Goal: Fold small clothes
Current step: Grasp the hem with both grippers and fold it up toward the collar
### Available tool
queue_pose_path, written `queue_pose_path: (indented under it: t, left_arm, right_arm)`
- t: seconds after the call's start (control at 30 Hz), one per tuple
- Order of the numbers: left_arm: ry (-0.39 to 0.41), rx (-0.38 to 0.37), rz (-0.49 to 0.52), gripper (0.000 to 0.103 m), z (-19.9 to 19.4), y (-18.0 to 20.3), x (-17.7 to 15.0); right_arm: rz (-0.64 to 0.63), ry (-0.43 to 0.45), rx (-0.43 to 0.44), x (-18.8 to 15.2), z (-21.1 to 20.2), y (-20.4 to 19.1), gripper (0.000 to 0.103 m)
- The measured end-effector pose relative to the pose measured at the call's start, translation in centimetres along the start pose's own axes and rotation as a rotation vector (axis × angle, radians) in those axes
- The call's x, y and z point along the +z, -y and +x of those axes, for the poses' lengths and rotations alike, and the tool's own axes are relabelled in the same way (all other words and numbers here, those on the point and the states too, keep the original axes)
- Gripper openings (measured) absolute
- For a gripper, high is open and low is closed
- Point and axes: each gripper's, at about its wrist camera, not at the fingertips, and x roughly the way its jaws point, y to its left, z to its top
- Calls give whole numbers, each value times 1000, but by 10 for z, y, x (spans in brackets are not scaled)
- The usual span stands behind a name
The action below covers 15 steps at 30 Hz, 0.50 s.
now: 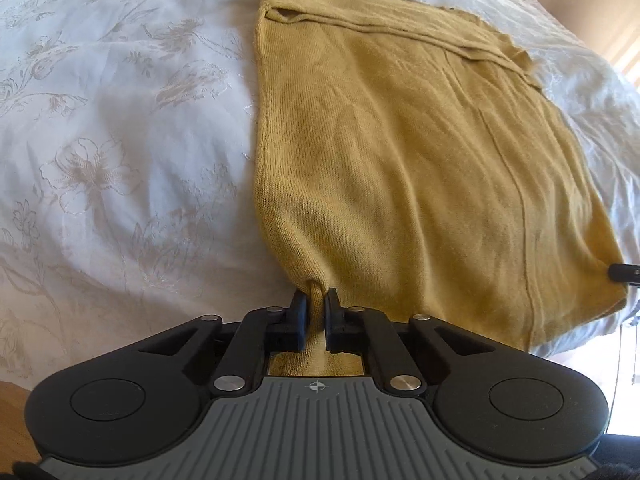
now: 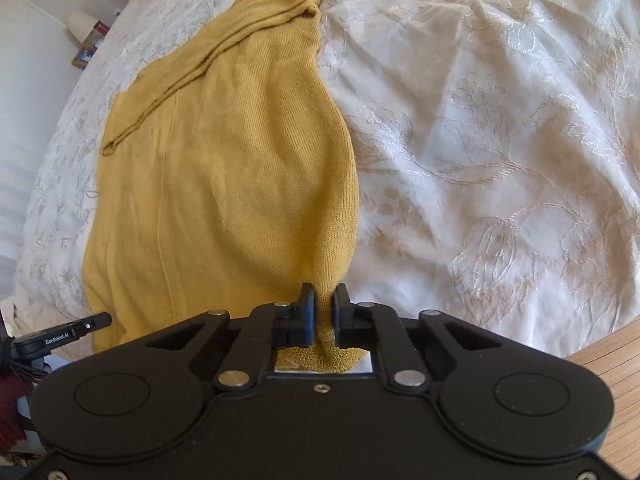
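I have the left gripper [image 1: 316,300] clamped on the near left corner of the mustard knit garment [image 1: 420,168], low in the centre of the left wrist frame; a pinch of fabric bunches up between the narrow jaws and runs back under them. The garment spreads from there toward the upper right of the frame, lying on the white embroidered bedspread [image 1: 112,128], with a folded band across its far end. At the right edge of that frame a black finger tip touches the garment's other near corner.

In the right wrist frame, the right gripper [image 2: 325,304] is pinched on the garment's near right corner, fabric gathered between its jaws at lower centre. The garment [image 2: 224,168] stretches to the upper left, the bedspread [image 2: 500,140] filling the right side. The left gripper's finger [image 2: 86,326] shows at the lower left edge.
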Motion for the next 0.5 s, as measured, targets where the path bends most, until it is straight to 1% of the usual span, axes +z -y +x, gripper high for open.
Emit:
queue_pose_path:
  t: [0.1, 0.2, 0.3, 0.43, 0.5]
  left_arm:
    - [68, -38, -31, 8, -20, -4, 4]
    - [133, -74, -51, 8, -38, -7, 14]
    - [192, -88, -55, 8, -51, -7, 24]
    - [251, -130, -107, 8, -64, -8, 38]
    - [275, -138, -110, 8, -71, -6, 45]
  right_arm:
    - [14, 63, 29, 2, -21, -1, 14]
    - [29, 118, 54, 7, -37, -3, 14]
    - [39, 158, 74, 18, -38, -17, 14]
    - [44, 202, 113, 29, -45, -28, 14]
    - [41, 220, 127, 37, -47, -33, 14]
